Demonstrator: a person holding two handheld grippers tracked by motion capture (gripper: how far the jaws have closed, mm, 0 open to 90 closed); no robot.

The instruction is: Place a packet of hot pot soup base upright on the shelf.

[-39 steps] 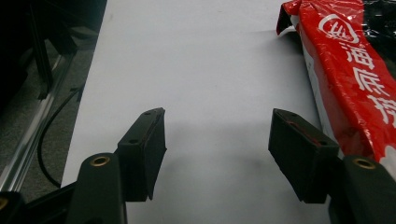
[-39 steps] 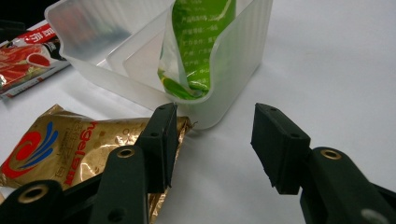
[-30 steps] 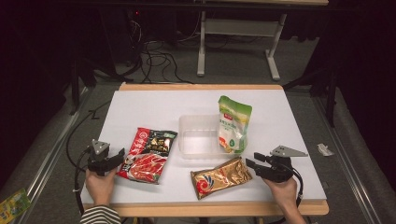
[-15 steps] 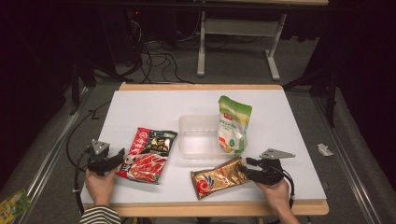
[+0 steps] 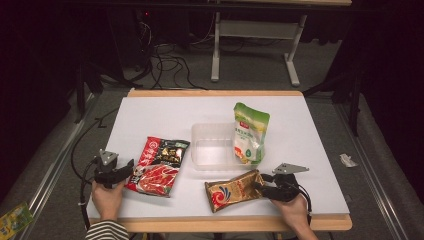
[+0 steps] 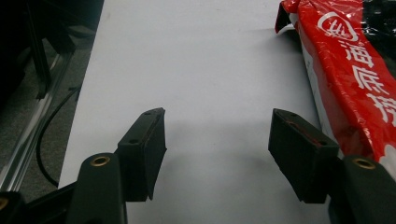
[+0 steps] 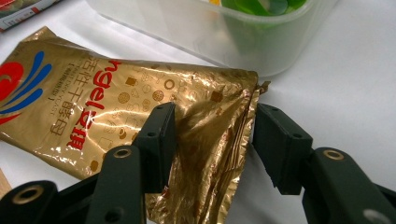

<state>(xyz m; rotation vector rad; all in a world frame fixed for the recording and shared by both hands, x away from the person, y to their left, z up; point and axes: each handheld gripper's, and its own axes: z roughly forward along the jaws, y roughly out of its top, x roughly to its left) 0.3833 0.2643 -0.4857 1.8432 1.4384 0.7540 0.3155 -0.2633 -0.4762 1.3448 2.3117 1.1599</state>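
A gold pouch (image 5: 234, 190) lies flat near the table's front edge. My right gripper (image 5: 261, 183) is low over its right end, jaws open; in the right gripper view the pouch's crinkled end (image 7: 205, 140) sits between the two fingers (image 7: 156, 140) without being pinched. My left gripper (image 5: 128, 169) rests open at the front left. Bare table lies between its jaws (image 6: 217, 114), and a red pouch (image 6: 355, 79) lies just beside its right jaw. The red pouch (image 5: 160, 165) lies flat left of the centre.
A clear plastic tub (image 5: 212, 147) stands mid-table, its wall (image 7: 224, 37) just beyond the gold pouch. A green pouch (image 5: 250, 132) stands tilted at the tub's right end. The white tabletop (image 5: 165, 115) has free room at the back and sides.
My right gripper has come down and to the left, so that its jaws now straddle the gold pouch's right end. The left gripper has kept still.
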